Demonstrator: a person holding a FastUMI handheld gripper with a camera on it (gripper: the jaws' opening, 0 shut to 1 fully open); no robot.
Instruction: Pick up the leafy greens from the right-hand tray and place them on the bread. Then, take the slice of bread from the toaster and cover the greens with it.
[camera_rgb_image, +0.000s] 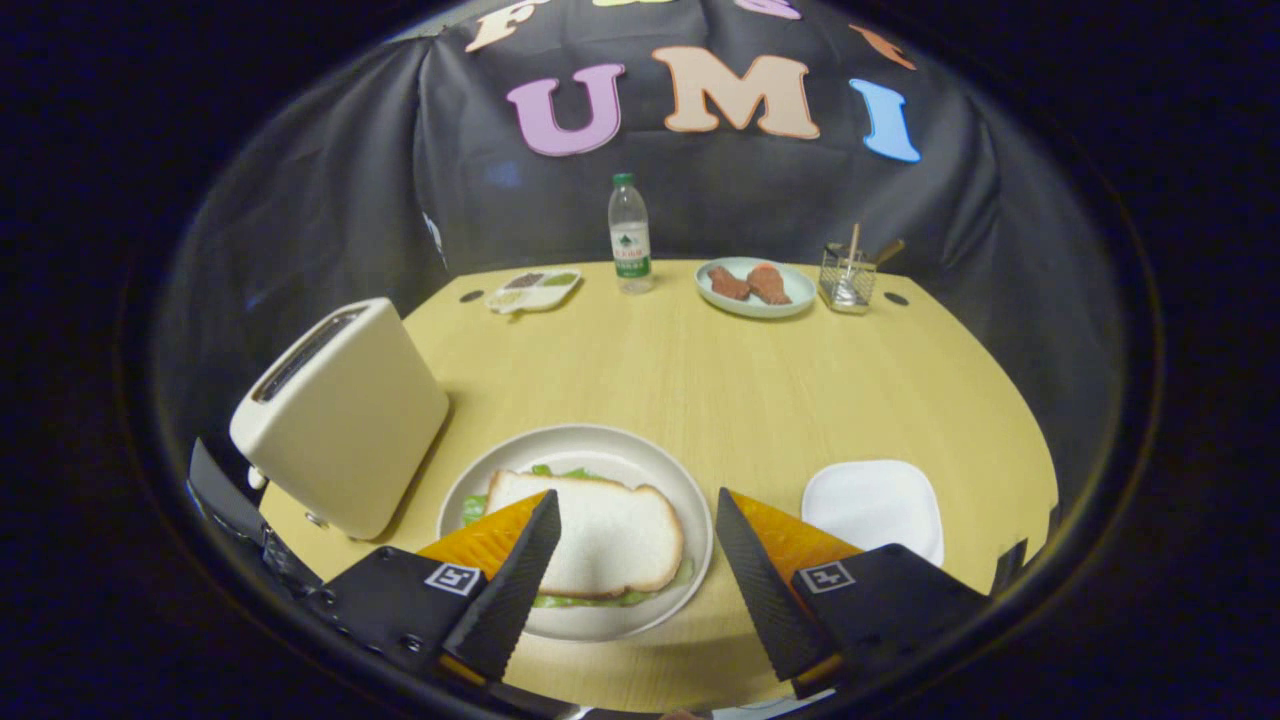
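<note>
The hand-held gripper (633, 545) hangs at the bottom centre of the frame with its fingers spread wide and nothing between them; the left finger overlaps the near-left corner of the bread, the right finger stands just off the plate's right rim, neither pressing on anything.

The slice of bread (600, 535) lies flat on the round plate (600, 445) in the lower middle of the frame; the leafy greens (560, 600) show as a green fringe under it, along its front edge and at its back and left, so the greens appear already covered; I judge the task to be at or near its end, the open fingers fitting a release just made or a check of the stack.

The toaster (345, 415) stands at the left of the frame, close beside the plate, slot upward; whether anything is in the slot I cannot tell. The white tray (872, 505) sits at the lower right, bare of greens, which fits their having gone to the plate.

Counted: one toaster, one plate with one visible slice, one white tray; at the far edge of the worktop (700, 380), one water bottle (629, 235), one small divided dish (533, 290), one pale plate of meat (755, 287) with two pieces, and one clear holder (848, 275) with utensils.
</note>
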